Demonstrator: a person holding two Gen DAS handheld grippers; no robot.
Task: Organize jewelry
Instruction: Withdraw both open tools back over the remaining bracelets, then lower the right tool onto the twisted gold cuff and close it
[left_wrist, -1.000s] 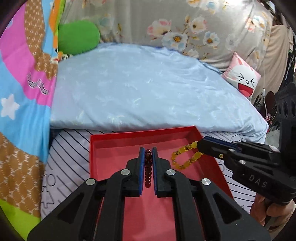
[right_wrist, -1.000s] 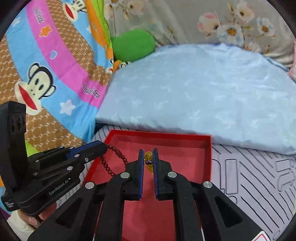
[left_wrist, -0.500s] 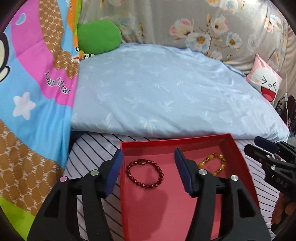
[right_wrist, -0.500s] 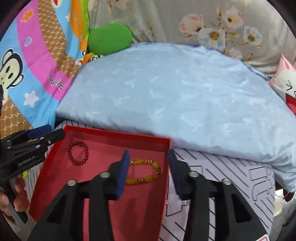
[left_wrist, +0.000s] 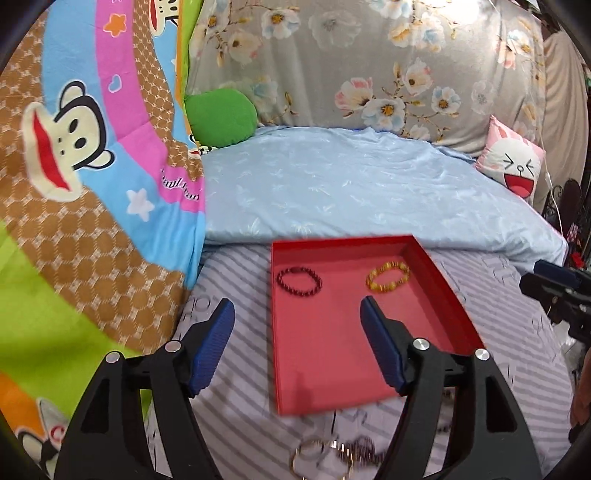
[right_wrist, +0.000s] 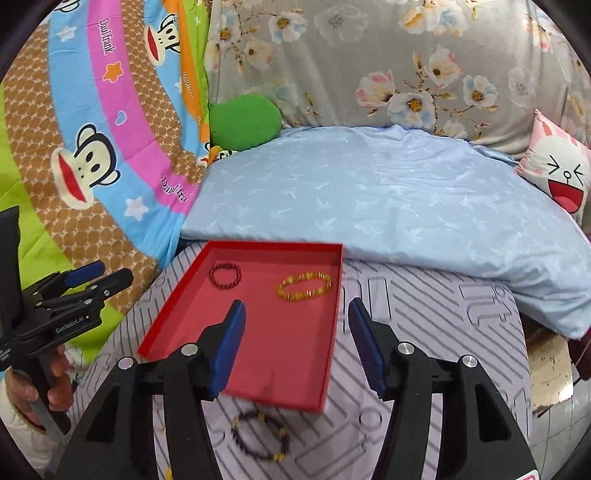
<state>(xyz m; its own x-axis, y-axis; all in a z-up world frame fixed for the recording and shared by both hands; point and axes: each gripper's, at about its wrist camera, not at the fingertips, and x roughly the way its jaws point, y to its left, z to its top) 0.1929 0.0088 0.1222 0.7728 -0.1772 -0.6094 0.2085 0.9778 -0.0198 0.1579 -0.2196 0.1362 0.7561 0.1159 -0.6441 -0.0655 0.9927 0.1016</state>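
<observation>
**Red tray with two bracelets, both grippers released**

Red tray (left_wrist: 354, 350) lies on the striped bedsheet (left_wrist: 236, 280), ahead of both grippers. Left gripper (left_wrist: 295, 328): jaws opening, nothing between them; the right-hand pad overlaps the tray's floor, the left-hand pad is over the sheet. Right gripper (right_wrist: 295, 328): jaws likewise opening and empty; its left pad is over the tray, its right pad over the sheet beyond the tray's rim.

Dark red bracelet (left_wrist: 299, 281) lies flat in the tray's far left part, ahead of the left gripper. Yellow bracelet (right_wrist: 304, 286) lies flat in the far right part, ahead of the right gripper and well apart from the red one.

Outside the tray, just before its near edge, a dark beaded bracelet (right_wrist: 260, 435) lies on the sheet beneath the right gripper. In the left wrist view blurred rings and beads (left_wrist: 332, 452) lie there too.

Blue pillow (left_wrist: 362, 192) lies beyond the tray.
</observation>
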